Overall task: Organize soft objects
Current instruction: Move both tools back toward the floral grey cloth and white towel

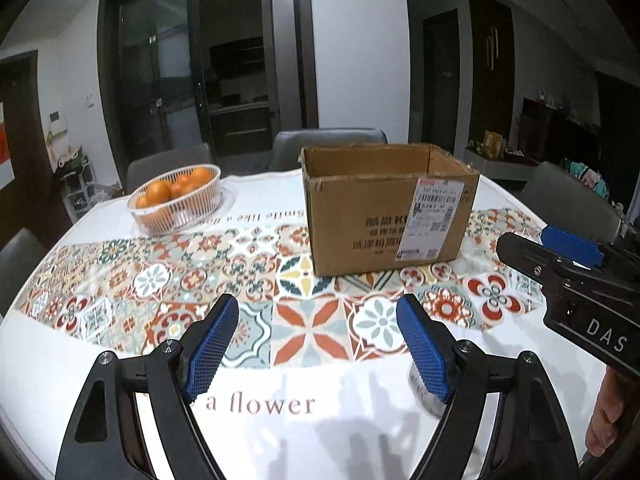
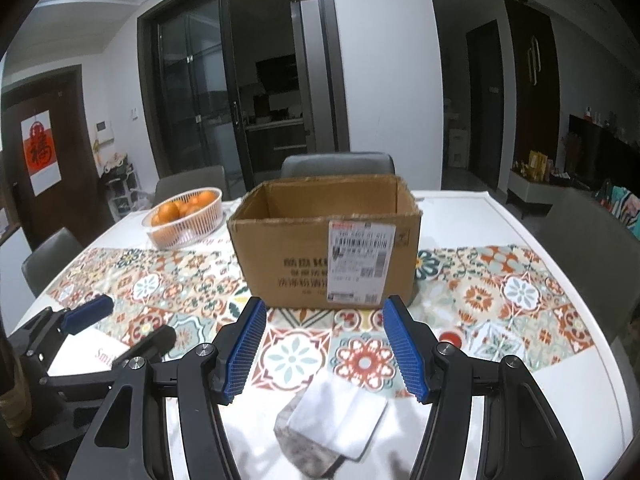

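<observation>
A folded white and grey sock (image 2: 332,420) lies flat on the tablecloth. My right gripper (image 2: 326,304) hovers above it, open, with nothing pressed between its blue pads. In the left wrist view only an edge of the sock (image 1: 422,394) shows behind the right-hand finger. My left gripper (image 1: 317,302) is open and empty over the patterned cloth. It appears in the right wrist view as the left gripper (image 2: 128,322) at the left edge. The right gripper (image 1: 524,236) shows at the right of the left wrist view. An open cardboard box (image 1: 384,216) (image 2: 320,264) stands upright just beyond both.
A white basket of oranges (image 1: 176,200) (image 2: 184,216) sits left of the box at the back. Grey chairs (image 2: 336,164) ring the table (image 2: 580,380), whose tablecloth has a tile-patterned band. Part of a hand (image 1: 604,420) shows at the right edge.
</observation>
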Demonstrator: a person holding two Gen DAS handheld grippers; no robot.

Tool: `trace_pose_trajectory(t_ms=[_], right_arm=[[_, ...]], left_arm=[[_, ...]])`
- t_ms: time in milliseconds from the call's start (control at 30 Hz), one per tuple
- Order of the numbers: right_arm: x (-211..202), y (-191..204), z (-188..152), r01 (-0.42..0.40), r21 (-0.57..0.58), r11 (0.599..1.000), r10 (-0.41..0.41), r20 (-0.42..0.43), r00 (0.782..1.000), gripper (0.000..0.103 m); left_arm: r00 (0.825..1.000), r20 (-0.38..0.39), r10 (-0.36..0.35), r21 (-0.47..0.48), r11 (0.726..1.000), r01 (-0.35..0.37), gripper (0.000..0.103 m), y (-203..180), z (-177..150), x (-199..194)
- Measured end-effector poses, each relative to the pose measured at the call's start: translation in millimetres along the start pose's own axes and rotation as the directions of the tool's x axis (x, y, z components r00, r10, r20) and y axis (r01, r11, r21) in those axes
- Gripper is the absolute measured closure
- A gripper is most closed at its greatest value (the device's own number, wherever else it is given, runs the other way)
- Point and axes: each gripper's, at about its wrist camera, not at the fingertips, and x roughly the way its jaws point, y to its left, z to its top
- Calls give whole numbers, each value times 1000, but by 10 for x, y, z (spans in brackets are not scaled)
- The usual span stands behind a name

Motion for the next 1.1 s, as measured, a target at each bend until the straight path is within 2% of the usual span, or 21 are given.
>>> trace_pose_trajectory(t_ms=[633,767,1100], right_arm=[[356,113,-554,-19,-24,1000,15,-167,986,41],[494,77,-669,-16,-8,1000,14,-217,976,41],[718,99,-820,-16,-30,999,7,-277,961,41]], left_arm=[[989,-150,13,6,1000,-12,22,7,-544,201],[985,-169,21,17,1000,-18,22,-10,-612,272],[979,-203,24,20,1000,-21,22,-9,-686,412]])
